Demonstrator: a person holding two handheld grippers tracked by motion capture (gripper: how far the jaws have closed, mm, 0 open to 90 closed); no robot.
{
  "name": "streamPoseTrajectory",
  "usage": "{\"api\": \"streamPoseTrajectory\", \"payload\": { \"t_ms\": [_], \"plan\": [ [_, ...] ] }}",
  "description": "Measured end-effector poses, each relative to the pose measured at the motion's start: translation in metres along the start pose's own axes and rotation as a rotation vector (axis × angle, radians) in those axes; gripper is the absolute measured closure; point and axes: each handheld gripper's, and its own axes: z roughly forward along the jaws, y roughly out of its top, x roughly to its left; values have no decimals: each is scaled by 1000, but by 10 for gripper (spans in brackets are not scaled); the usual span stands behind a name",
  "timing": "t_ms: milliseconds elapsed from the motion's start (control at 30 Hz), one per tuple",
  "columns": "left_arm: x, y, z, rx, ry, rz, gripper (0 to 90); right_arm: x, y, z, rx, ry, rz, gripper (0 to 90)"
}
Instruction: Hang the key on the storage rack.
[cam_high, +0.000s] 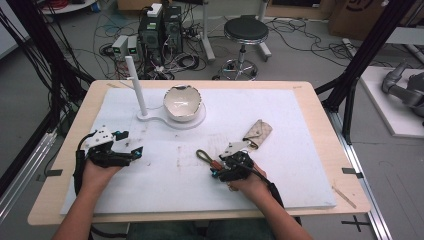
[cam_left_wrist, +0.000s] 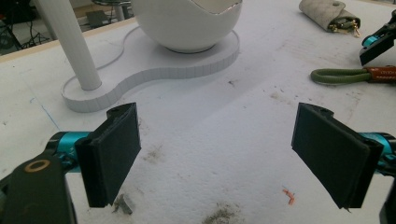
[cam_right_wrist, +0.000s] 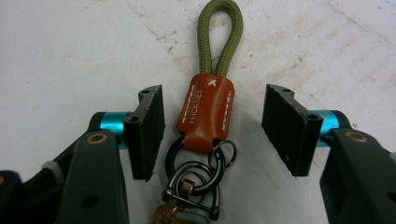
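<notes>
A keychain lies on the white foam board: an olive cord loop (cam_right_wrist: 219, 32), a brown leather tab (cam_right_wrist: 205, 114) and dark metal rings (cam_right_wrist: 196, 175) with a key below. My right gripper (cam_right_wrist: 212, 126) is open, its jaws on either side of the leather tab without touching it. From above, the keychain (cam_high: 204, 156) lies just ahead of the right gripper (cam_high: 218, 167). My left gripper (cam_high: 131, 142) is open at the left of the board, nothing between its pads (cam_left_wrist: 114, 154). The left gripper view has the cord loop (cam_left_wrist: 336, 74) at its right edge.
A white stand with an upright post (cam_high: 135, 82) and a white bowl (cam_high: 182, 102) sits at the back centre of the board (cam_high: 300, 165). A beige key pouch (cam_high: 258, 132) lies right of centre. A stool (cam_high: 245, 32) and cables are on the floor beyond the table.
</notes>
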Motion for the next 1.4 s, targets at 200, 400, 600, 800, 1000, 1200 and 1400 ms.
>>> {"api": "streamPoseTrajectory", "payload": {
  "t_ms": [200, 400, 600, 800, 1000, 1200, 1400],
  "plan": [
    [-2, 0, -1, 0, -1, 5, 155, 0, 0, -2, -3, 0, -1, 505],
    [-1, -1, -2, -3, -1, -1, 155, -2, -1, -3, -5, 1, 1, 609],
    [-2, -1, -1, 2, -6, 4, 156, -1, 0, -4, 1, 7, -20, 678],
    [-2, -1, -2, 2, 0, 3, 156, 0, 0, -5, -2, 11, -29, 708],
    [-2, 0, -3, -2, 4, 4, 157, -3, 1, -12, -59, 12, -2, 715],
    [-5, 0, 0, 5, -3, 7, 158, -13, 10, -30, -162, -6, 46, 716],
    [-6, 0, -5, -11, 9, 4, 158, -15, 32, -45, -241, -35, 55, 715]
  ]
}}
